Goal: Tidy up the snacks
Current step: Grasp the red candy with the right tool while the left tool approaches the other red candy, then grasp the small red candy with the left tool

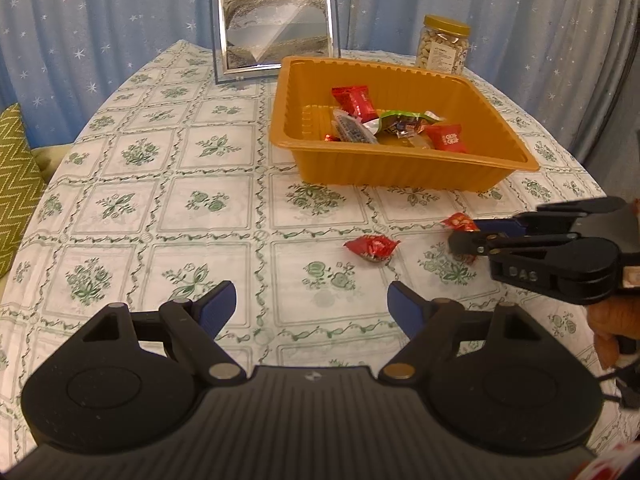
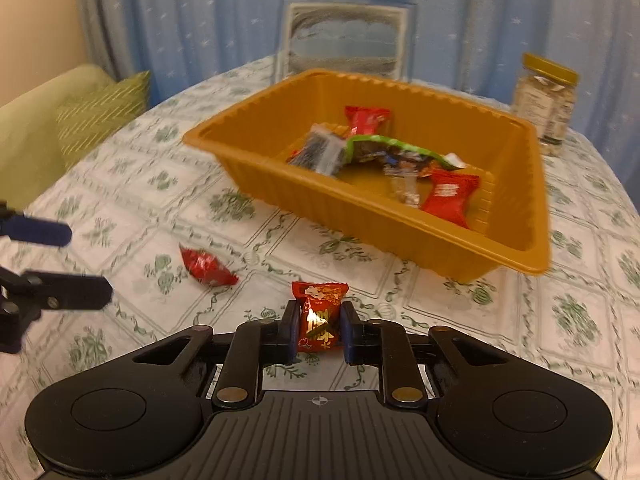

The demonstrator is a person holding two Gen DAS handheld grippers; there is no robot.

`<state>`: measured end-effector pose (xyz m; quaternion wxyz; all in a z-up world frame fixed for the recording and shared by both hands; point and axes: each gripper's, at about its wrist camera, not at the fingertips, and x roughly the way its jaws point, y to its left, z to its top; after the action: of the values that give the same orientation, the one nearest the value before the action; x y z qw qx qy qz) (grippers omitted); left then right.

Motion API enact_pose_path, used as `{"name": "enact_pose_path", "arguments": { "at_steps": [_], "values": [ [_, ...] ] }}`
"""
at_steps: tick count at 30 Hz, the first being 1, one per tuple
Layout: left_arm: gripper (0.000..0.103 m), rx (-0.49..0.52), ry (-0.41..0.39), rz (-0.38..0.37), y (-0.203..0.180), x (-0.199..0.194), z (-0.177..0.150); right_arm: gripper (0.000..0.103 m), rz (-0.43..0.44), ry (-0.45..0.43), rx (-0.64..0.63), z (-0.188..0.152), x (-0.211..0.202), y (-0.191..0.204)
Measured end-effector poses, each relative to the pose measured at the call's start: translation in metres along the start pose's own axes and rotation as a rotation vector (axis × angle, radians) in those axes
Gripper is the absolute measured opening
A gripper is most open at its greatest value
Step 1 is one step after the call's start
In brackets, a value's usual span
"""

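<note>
Item: right claw, gripping a red sweet between its pads, the wrapper standing upright and sticking out ahead of the fingertips. No earlier view is given, so only the grip itself is recorded.

Item: left claw, standing open and empty, hovering over the bench with nothing between its fingers.

Item: second red sweet, lying loose on the cloth, at about 12 o'clock from the left claw and at 10 o'clock from the right one, well short of the tray.

Item: orange tray, sitting at 12 to 1 o'clock from both claws, already holding several wrapped snacks, red ones and a green packet among them.

Step in hand, as judged: lifting the gripped sweet and carrying it to the tray. Doing it well is likely meaning keeping the pads pressing on the body of the sweet rather than its crimped end, raising it clear of the near wall before crossing, and letting go over a bare part of the floor so nothing is bouncing out. The left claw is well placed for taking the loose sweet.

Surroundings: the bench is wearing a white cloth with green floral squares. A framed picture and a lidded jar are standing behind the tray. Blue star-print curtains are hanging beyond; a green cushion is showing at 9 o'clock.
</note>
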<state>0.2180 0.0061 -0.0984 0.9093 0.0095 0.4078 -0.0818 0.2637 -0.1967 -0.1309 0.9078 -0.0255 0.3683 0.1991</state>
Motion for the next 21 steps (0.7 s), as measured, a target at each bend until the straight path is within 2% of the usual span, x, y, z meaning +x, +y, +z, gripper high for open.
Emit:
{"name": "enact_pose_path", "arguments": {
  "at_steps": [3,8,15,20,21],
  "values": [
    [0.081,0.025,-0.010,-0.014,-0.006,0.007,0.005,0.021,-0.017,-0.011,0.094,-0.004,-0.013,-0.008],
    [0.078,0.103,-0.028,-0.029,-0.024,0.023,0.012,0.021,-0.027,-0.016,0.156,-0.014,-0.031,-0.015],
    [0.055,0.216,-0.025,-0.026,-0.043,0.049,0.014,0.021,-0.040,-0.015,0.186,-0.023,-0.041,-0.018],
    [0.038,0.244,-0.032,-0.019,-0.047,0.058,0.015,0.021,-0.040,-0.008,0.200,-0.025,-0.039,-0.020],
    [0.031,0.249,-0.032,-0.022,-0.047,0.059,0.016,0.021,-0.040,-0.009,0.201,-0.025,-0.040,-0.020]
  ]
}}
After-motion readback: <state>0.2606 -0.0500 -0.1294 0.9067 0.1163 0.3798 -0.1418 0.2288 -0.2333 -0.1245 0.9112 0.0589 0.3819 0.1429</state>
